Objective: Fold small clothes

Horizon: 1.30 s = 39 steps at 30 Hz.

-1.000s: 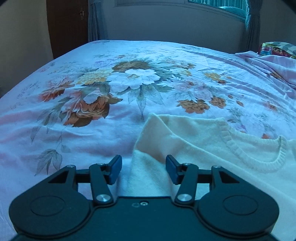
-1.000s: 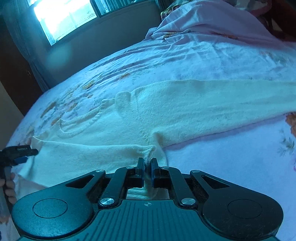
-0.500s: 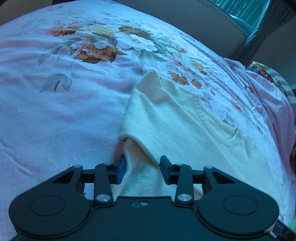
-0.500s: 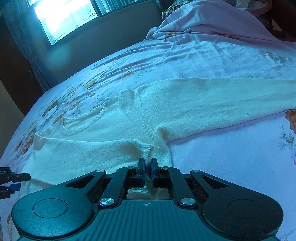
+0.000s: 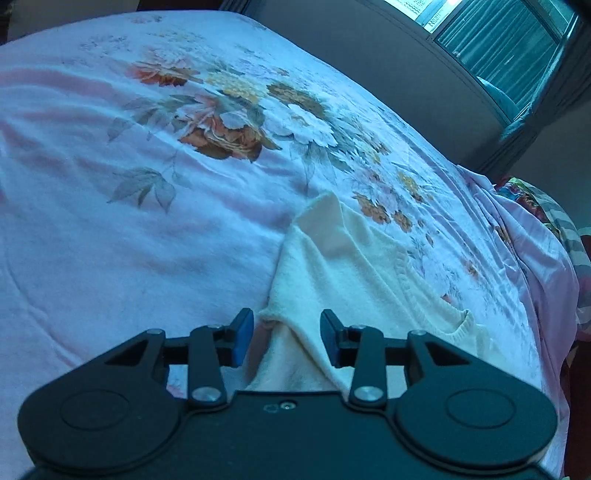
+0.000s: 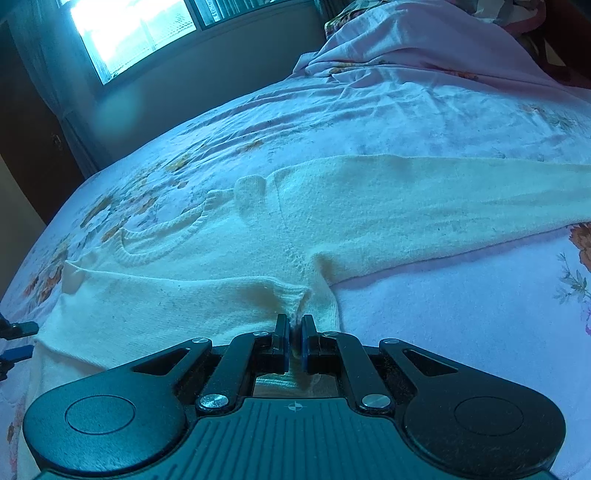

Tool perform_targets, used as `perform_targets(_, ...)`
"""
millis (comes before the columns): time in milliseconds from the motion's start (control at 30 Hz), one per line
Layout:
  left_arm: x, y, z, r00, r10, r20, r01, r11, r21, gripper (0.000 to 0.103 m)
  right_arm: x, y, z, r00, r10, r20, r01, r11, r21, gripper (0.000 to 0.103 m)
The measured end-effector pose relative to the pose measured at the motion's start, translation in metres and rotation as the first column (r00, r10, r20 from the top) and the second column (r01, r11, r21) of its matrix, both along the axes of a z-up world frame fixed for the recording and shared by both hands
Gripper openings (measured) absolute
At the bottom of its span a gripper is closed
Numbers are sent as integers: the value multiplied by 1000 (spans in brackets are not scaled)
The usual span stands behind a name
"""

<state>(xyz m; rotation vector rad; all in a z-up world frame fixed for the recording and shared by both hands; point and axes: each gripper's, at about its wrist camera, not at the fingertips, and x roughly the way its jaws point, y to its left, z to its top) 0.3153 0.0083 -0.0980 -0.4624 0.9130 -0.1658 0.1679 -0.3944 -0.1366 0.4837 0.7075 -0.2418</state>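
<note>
A cream knitted sweater (image 6: 229, 258) lies flat on the floral bedsheet (image 6: 443, 332), one long sleeve (image 6: 443, 206) stretched out to the right. My right gripper (image 6: 294, 325) is shut on a pinch of the sweater's lower edge near the armpit. My left gripper (image 5: 286, 334) is open, its blue-padded jaws either side of a folded edge of the sweater (image 5: 351, 266) without closing on it. The left gripper's fingertips (image 6: 18, 328) show at the left edge of the right wrist view, beside the sweater's left side.
The bed (image 5: 110, 229) spreads wide to the left and ahead of the sweater. Bunched pink bedding (image 6: 424, 48) and a patterned pillow (image 5: 546, 206) lie at the bed's head. A wall with a window (image 6: 136, 33) runs behind the bed.
My left gripper has tilted and moved forward along the sweater's folded edge, staying open. My right gripper stays shut on the sweater and has hardly moved.
</note>
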Motion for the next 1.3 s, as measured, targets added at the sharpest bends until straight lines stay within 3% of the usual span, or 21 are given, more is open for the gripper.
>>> perform_targets(133, -9, -3, 7, 998, -65, -15, 64, 996, -55, 36, 1, 1, -1, 1000, -5, 1, 5, 1000, 2, 4)
perform_targets(267, -2, -21, -7, 994, -95, -45, 91, 992, -88, 33, 0, 2, 0, 1000, -11, -1, 11, 1000, 3, 4)
perform_targets(367, 11, -19, -29, 995, -40, -93, 28, 992, -124, 29, 0, 2, 1, 1000, -11, -4, 11, 1000, 3, 4)
perform_targets(500, 25, -12, -32, 999, 18, -38, -23, 990, -141, 25, 3, 2, -1, 1000, -6, -6, 6, 1000, -4, 4)
perform_targets(600, 29, -9, -31, 998, 67, -14, -68, 989, -135, 6, 6, 1, -2, 1000, -11, -4, 11, 1000, 4, 4)
perform_targets(667, 29, -2, -35, 996, 92, -16, -93, 987, -133, 3, 6, 0, -2, 1000, -30, 7, 30, 999, 28, 4)
perform_targets(733, 29, 4, -40, 995, 99, -11, -99, 987, -127, 3, 7, 0, -1, 999, -32, 16, 31, 998, 51, 4)
perform_targets(967, 23, 15, -46, 987, 162, 10, -158, 970, -185, 3, 20, 3, 2, 998, -16, 60, 17, 1000, -17, 4)
perform_targets(1100, 20, 0, -43, 994, 108, 37, -105, 992, -73, 7, 25, -5, -11, 1000, -25, -5, 25, 999, -48, 4)
perform_targets(1133, 17, -4, -39, 996, 80, 46, -78, 996, -43, 8, 24, -2, -9, 1000, -24, -12, 23, 996, -89, 4)
perform_targets(1167, 13, -6, -33, 997, 57, 54, -56, 998, -13, 16, 22, 1, -7, 999, -41, -22, 37, 989, -140, 4)
perform_targets(1200, 8, -7, -28, 998, 36, 59, -37, 999, 9, 21, 18, 2, -5, 998, -57, -26, 51, 984, -171, 4)
perform_targets(1300, -13, -3, -16, 997, -6, 75, 4, 999, 35, 22, 9, 1, 2, 996, -87, -22, 81, 977, -196, 4)
